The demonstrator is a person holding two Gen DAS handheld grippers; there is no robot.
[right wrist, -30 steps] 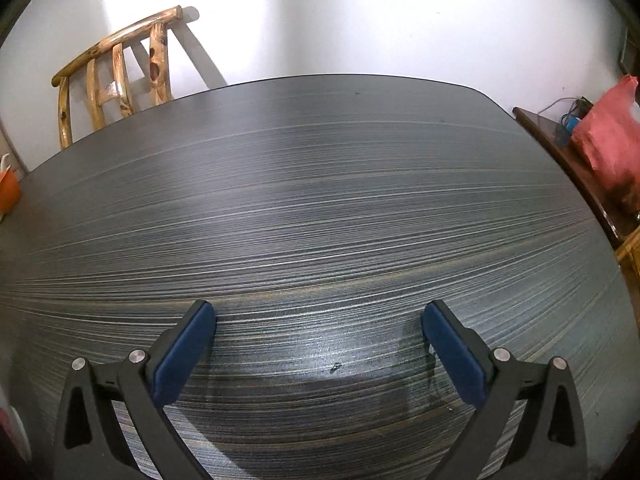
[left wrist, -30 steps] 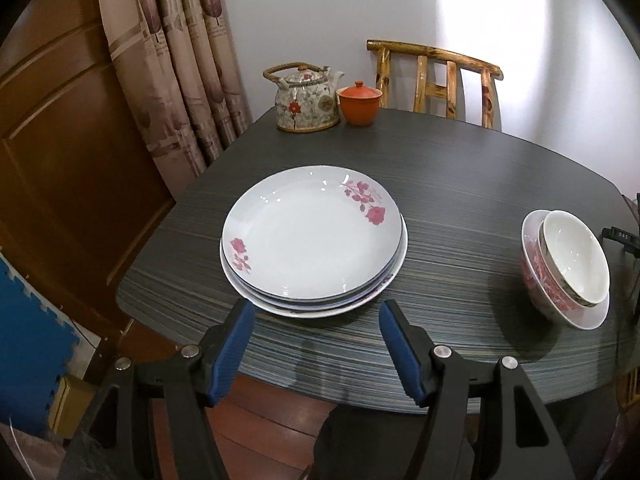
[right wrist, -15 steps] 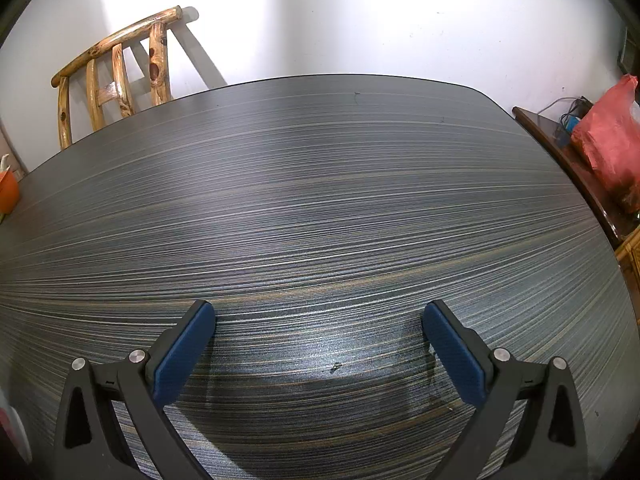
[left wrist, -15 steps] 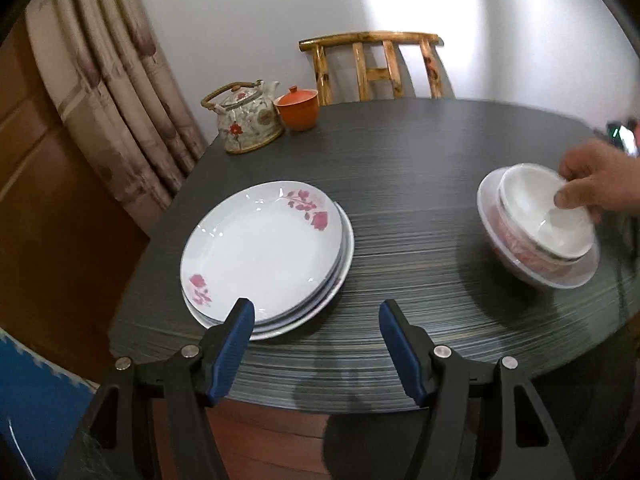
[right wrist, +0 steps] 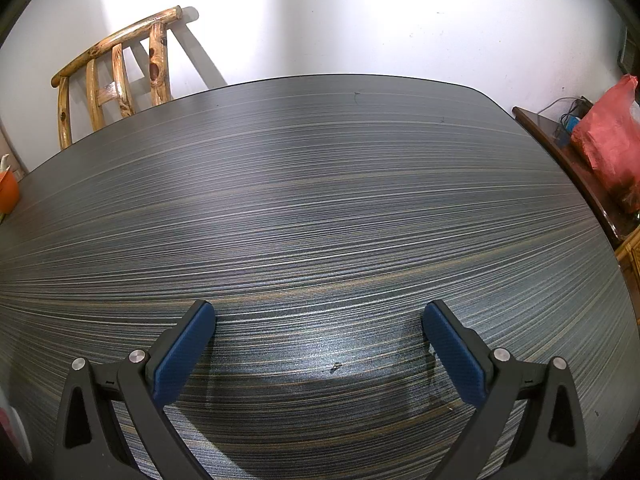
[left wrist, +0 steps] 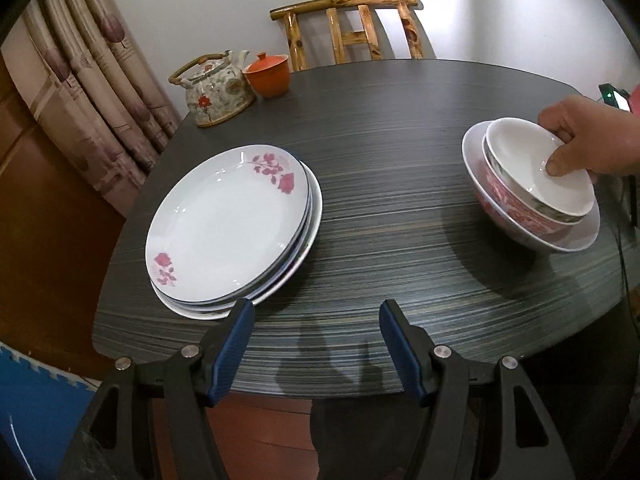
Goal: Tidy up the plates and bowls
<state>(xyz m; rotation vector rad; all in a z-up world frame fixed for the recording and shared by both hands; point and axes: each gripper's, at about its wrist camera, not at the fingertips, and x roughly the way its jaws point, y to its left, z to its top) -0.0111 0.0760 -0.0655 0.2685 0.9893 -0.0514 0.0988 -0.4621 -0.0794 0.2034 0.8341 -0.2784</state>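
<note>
Hand (left wrist: 584, 140) now gripping top bowl (left wrist: 536, 164) rim; left gripper (left wrist: 314, 312) spread, hovering.

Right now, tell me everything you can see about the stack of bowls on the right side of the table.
The stack of bowls looks ceramic: a plain white bowl nested in a pink-flowered one, inside a wider white bowl that rests on the dark striped table, near its right edge. The stack tilts. A bare hand pinches the top bowl's rim, thumb inside.

Bare table (left wrist: 392, 216) between plate stack (left wrist: 232, 224) and bowls (left wrist: 532, 184) — hand (left wrist: 580, 140) grips bowls.
</note>
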